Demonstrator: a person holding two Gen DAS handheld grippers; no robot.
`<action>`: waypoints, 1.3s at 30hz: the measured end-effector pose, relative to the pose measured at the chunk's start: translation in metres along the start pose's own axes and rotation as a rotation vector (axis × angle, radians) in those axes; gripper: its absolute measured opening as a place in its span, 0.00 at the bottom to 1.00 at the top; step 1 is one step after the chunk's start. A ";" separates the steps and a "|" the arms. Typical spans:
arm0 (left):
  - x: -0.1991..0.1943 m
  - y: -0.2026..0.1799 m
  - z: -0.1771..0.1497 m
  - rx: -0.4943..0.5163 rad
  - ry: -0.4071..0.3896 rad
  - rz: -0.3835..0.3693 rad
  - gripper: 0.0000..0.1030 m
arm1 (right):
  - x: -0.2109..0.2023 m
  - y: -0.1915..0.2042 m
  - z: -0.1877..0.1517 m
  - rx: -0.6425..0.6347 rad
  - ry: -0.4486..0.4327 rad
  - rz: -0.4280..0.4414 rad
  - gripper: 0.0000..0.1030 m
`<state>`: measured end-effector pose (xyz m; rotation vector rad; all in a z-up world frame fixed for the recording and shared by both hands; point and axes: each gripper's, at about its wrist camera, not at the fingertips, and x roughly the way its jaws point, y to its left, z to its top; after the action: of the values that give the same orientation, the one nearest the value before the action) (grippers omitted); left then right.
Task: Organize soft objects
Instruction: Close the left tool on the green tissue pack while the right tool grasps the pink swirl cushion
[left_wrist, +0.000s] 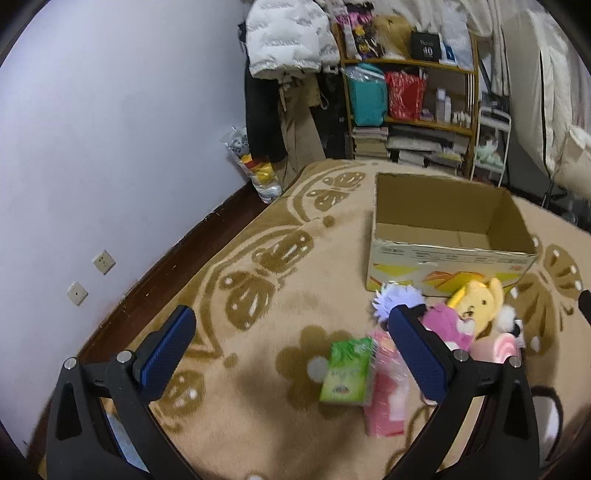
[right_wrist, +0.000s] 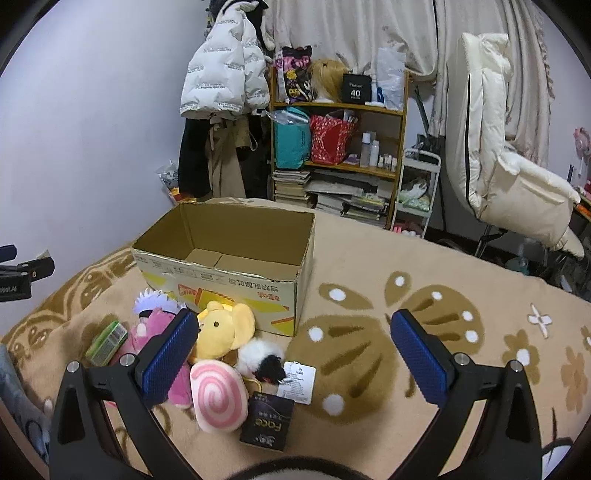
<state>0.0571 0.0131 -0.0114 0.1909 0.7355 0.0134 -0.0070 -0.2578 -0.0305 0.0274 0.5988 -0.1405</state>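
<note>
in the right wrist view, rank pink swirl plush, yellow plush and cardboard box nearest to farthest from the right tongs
1. pink swirl plush, low, by the left finger of the right tongs.
2. yellow plush, just behind it.
3. cardboard box, farthest back, open and empty.

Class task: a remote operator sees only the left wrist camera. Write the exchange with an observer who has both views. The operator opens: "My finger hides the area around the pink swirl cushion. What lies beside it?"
Observer: A small dark pack printed "Face" lies on the blanket, right beside the pink swirl cushion.
Operator: Anything else there that I can't see?
Observer: A white tag card lies flat just behind that pack, next to a black-and-white fluffy toy.
Operator: Is the right gripper holding anything?
Observer: No. The right gripper is open, with nothing between its fingers.
</note>
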 end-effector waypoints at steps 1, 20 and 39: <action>0.007 0.001 0.004 0.013 0.009 0.007 1.00 | 0.006 0.001 0.001 0.005 0.008 0.001 1.00; 0.078 -0.028 0.008 0.174 0.194 -0.016 1.00 | 0.075 0.011 -0.005 0.064 0.175 0.103 1.00; 0.121 -0.059 -0.031 0.243 0.411 -0.044 1.00 | 0.093 0.047 -0.050 -0.040 0.356 0.133 1.00</action>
<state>0.1224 -0.0306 -0.1250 0.4111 1.1523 -0.0810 0.0476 -0.2195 -0.1252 0.0543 0.9522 0.0065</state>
